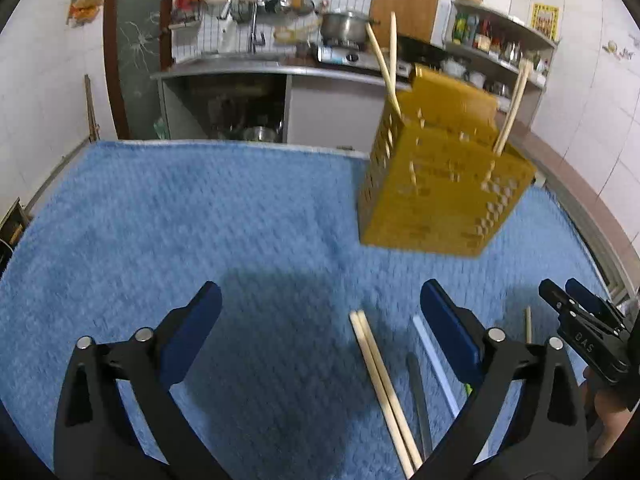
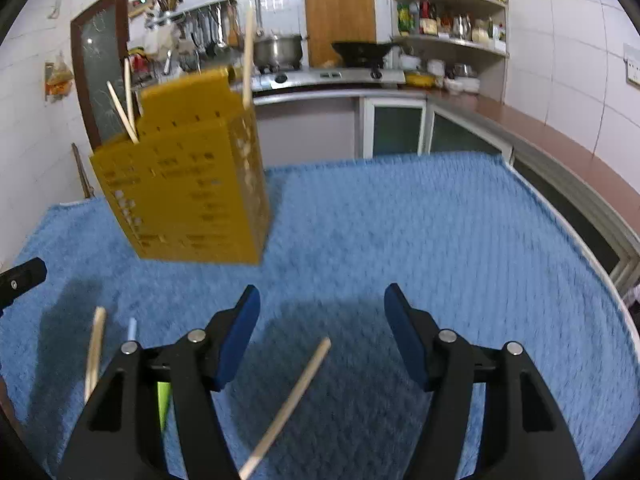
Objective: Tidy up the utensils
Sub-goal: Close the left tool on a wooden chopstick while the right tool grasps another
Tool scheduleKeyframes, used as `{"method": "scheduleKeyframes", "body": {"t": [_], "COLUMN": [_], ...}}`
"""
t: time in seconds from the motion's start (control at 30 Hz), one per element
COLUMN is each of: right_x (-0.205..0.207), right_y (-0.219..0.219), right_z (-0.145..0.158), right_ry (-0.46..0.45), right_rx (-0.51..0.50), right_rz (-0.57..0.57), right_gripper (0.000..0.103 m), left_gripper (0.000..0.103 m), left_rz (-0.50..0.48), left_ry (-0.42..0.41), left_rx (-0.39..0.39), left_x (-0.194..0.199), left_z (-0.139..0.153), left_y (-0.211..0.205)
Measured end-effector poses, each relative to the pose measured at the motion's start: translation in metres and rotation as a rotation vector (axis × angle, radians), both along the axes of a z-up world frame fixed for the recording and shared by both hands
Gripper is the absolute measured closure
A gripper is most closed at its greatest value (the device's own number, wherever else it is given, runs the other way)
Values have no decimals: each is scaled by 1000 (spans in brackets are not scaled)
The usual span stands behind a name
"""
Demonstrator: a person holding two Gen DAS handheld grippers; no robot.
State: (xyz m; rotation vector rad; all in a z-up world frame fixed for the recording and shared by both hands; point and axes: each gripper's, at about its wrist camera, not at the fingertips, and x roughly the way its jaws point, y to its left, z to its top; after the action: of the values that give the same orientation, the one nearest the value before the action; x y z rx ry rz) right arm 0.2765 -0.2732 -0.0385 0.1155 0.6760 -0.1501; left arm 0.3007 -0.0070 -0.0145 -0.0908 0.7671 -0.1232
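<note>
Broadly, a blue mat (image 2: 400,220) covers the tabletop, with the yellow holder (image 2: 188,184) standing on it. Both claws, left (image 1: 320,320) and right (image 2: 322,328), gape empty. Loose chopsticks (image 1: 384,392) lie near; the blurred single one (image 2: 288,408) probably wants a low, square approach.

Yellow perforated holder (image 1: 436,184); blue towel (image 1: 200,220)

holder (image 1: 440,184): perforated yellow plastic | chopsticks (image 1: 384,384): pale smooth wood | mat (image 1: 200,220): fuzzy blue cloth
</note>
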Motion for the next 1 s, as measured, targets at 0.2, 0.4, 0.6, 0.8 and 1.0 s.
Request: {"method": "scheduleKeyframes", "body": {"t": [0.2,0.4,0.6,0.8,1.0], "right_x": [0,7,11,16,24], "right_y": [-1,-1,4,4,2], "right_z": [-24,-32,-33,-32,-30], "right_ry": [98,166,184,193,222], "right_rx": [20,43,30,52,58], "right_rz": [-18,-11,4,22,32], "right_gripper": [42,68,85,89,89], "left_gripper": [39,72,81,89,90], "left_rz": [-49,-90,-109,-140,-141], "left_ry": [99,180,198,203,203], "left_rx": [8,-1,5,21,50], "left_x": [-1,4,10,17,22], "left_z": [-24,-43,-51,-53,-52], "left_y": [-17,-28,-35,-44,-50]}}
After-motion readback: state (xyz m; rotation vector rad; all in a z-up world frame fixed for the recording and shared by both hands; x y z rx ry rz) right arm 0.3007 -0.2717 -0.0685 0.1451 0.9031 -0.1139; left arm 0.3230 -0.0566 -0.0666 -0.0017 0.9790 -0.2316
